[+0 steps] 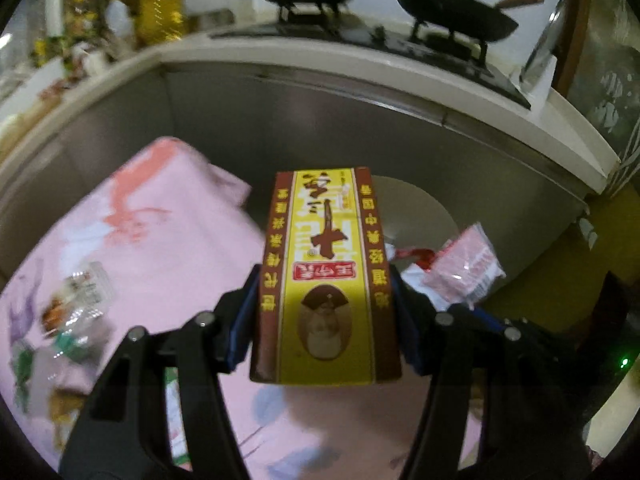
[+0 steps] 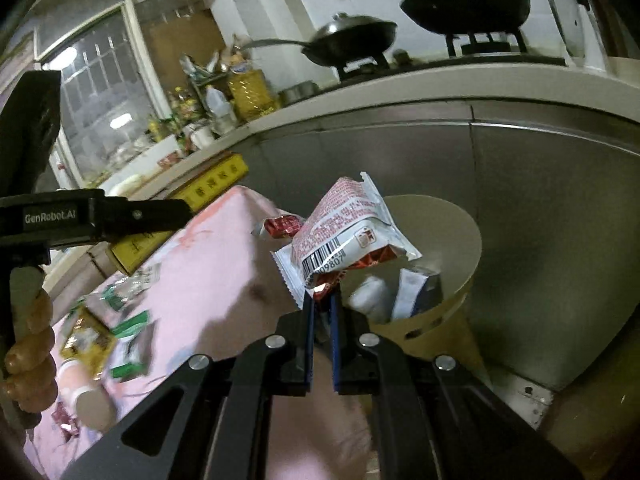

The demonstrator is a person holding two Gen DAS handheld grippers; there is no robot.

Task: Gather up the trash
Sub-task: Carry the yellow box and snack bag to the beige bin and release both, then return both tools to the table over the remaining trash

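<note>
On the pink tabletop (image 1: 160, 240), toward its left edge, lie loose wrappers (image 1: 76, 312), blurred and too smeared to tell apart. Over the tabletop's far right corner my left gripper (image 1: 326, 304) carries a yellow and brown carton (image 1: 326, 272), my blue pads pressing its two long sides, so my fingers (image 1: 240, 320) stand at a middling width, clamped on it. Beyond the carton, just off the tabletop's right edge, stands a pale round bin (image 2: 460, 248) in front of the grey cabinet (image 2: 540, 220). My right gripper (image 2: 322, 300) is pinched almost closed on the corner of a red and white wrapper (image 2: 352, 236), which hangs over the bin's near rim. Inside the bin lie a white bottle (image 2: 370, 296) and a small box (image 2: 420, 292). Above, two dark pans (image 2: 352, 40) sit on the stove.
</note>
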